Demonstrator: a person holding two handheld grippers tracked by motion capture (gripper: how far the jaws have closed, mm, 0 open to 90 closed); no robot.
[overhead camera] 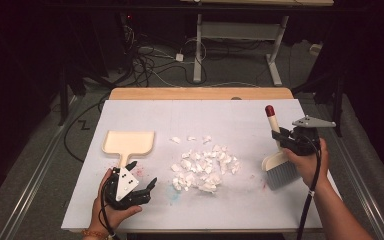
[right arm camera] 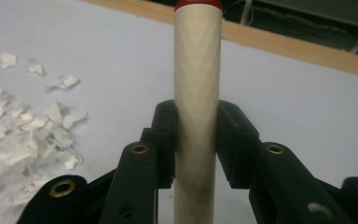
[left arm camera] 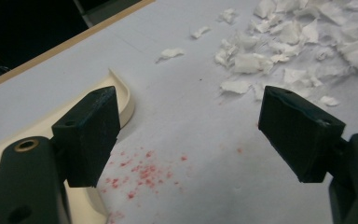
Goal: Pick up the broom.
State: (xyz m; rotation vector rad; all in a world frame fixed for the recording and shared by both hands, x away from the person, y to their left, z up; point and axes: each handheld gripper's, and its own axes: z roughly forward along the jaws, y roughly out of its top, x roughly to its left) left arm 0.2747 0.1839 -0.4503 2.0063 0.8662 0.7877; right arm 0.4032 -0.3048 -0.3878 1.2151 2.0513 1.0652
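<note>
In the right gripper (overhead camera: 294, 141), the brush (overhead camera: 278, 159) handle points away, bristles toward the person.

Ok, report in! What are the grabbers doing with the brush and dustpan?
Right gripper shut on brush. Left gripper open beside dustpan handle. Paper scraps between them, nothing blocking.

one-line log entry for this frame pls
right gripper: shut on brush handle | left gripper: open, beside dustpan handle | paper scraps: piled mid-table, unswept

High overhead, gripper views close, paper scraps (overhead camera: 204, 167) shared
</note>
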